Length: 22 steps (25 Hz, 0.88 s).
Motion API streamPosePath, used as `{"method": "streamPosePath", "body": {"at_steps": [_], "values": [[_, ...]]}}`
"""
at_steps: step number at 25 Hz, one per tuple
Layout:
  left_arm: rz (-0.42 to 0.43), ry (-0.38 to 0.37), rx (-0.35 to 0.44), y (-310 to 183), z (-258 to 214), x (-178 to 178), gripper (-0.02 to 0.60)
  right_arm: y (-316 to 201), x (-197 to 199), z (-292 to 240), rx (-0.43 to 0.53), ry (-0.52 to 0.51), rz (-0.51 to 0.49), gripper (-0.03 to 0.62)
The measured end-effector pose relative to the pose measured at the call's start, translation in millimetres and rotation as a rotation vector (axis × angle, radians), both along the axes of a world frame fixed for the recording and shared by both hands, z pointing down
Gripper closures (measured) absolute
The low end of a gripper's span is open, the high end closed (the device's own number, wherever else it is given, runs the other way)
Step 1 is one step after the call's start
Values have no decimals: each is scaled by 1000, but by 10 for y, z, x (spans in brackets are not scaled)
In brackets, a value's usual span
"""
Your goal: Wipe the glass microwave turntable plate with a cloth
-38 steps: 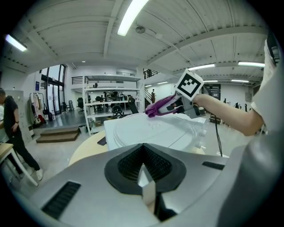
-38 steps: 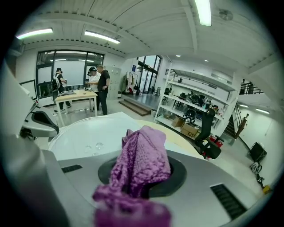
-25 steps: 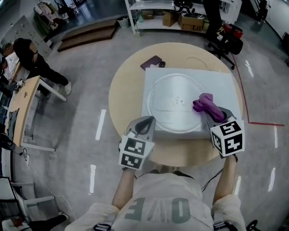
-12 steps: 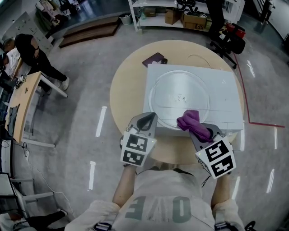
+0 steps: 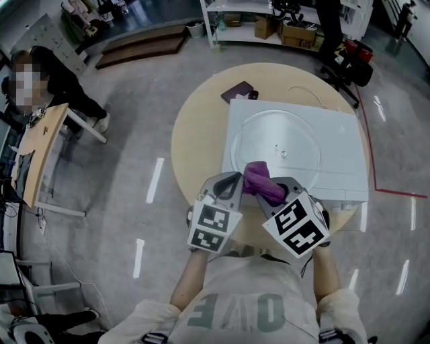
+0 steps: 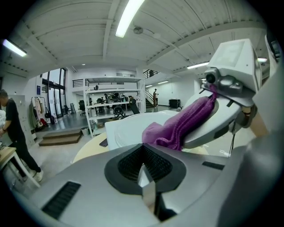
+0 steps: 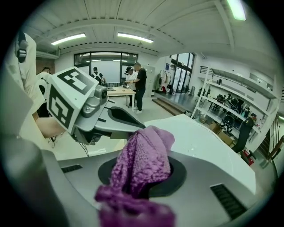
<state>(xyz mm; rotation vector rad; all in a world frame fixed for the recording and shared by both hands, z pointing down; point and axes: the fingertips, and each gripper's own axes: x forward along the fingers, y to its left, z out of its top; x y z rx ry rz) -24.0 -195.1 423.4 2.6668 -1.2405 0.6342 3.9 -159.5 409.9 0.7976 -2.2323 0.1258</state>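
Right claw (image 5: 270, 190) clamped on a fuzzy purple cloth (image 5: 258, 180), by the near edge of the round, smooth glass plate (image 5: 299, 144). Left claw (image 5: 229, 183) pinched together, empty, just beside. Bare tan table (image 5: 195, 138) on the left.

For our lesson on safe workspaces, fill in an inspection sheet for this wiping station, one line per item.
Surface: round table carrying a white board.
Job's things: glass plate on the board; purple cloth over its near-left rim.
Clutter: dark flat item on the table.
Grippers: left gripper shut, empty; right gripper shut on the cloth.
Cables: lead hanging from the right gripper.
Surroundings: person at a desk; shelving.
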Motion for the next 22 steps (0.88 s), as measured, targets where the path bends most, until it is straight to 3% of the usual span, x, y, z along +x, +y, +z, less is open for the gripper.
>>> {"method": "streamPosePath", "body": {"at_steps": [7,22], "values": [[2,17,-12,-30,6,-7,578,-436,-55,2,8,-3,21,545],[8,21,-10,-13,-8,-5,578,-698,-212,-49,41,-22,27,545]]}}
